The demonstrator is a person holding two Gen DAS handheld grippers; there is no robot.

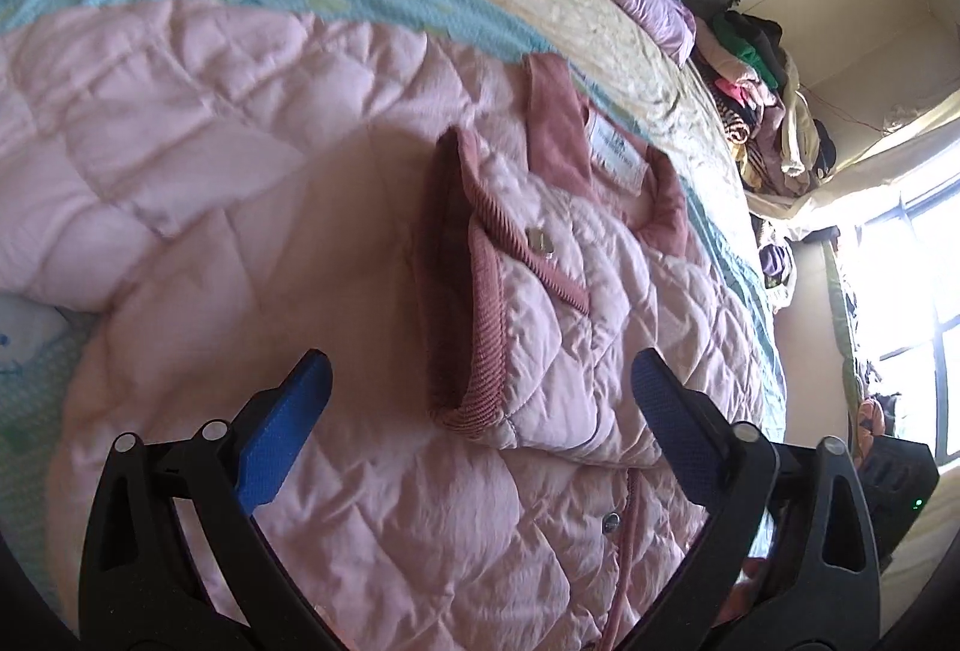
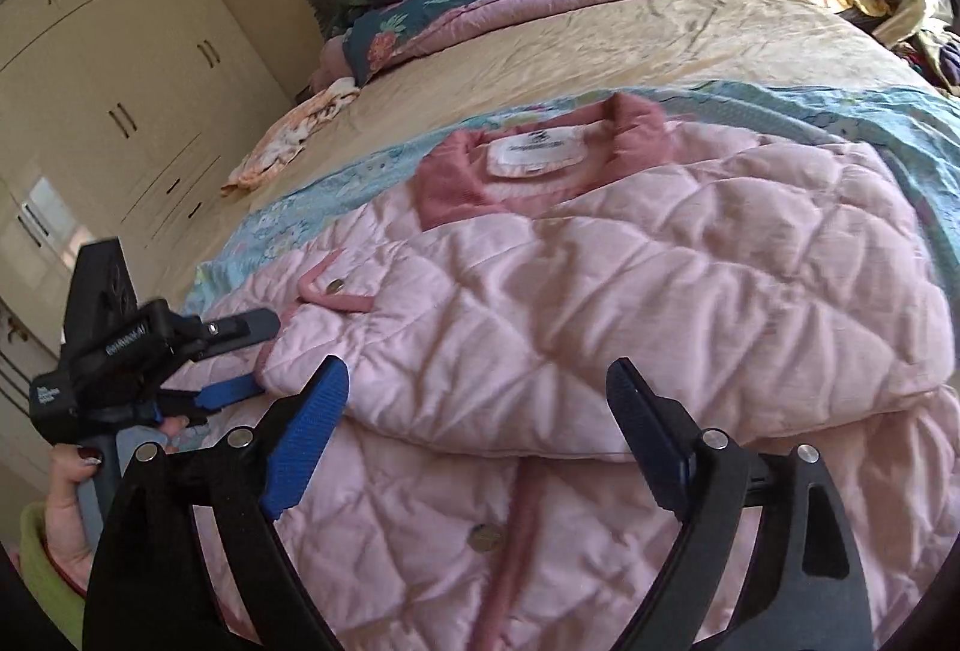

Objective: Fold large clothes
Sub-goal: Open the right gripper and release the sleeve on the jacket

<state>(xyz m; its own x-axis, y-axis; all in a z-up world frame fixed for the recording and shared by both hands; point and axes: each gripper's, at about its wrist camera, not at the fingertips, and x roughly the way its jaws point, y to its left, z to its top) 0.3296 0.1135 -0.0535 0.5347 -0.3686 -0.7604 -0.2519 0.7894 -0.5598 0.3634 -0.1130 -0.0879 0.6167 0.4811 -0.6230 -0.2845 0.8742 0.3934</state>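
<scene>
Now the person would do well to bring the left gripper (image 1: 480, 399) lower over the sleeve cuff (image 1: 474, 327) and pinch deep into the padding, so the thick quilting does not slip free; the right gripper (image 2: 480, 411) should take the folded sleeve edge just ahead of it. Both jaws stand wide apart, holding nothing. The pink quilted jacket (image 2: 630, 291) lies flat on a blue printed sheet (image 2: 336, 183) across the bed (image 2: 570, 45), both sleeves folded over its front, darker corduroy collar (image 2: 462, 177) and white label (image 2: 534, 150) showing
</scene>
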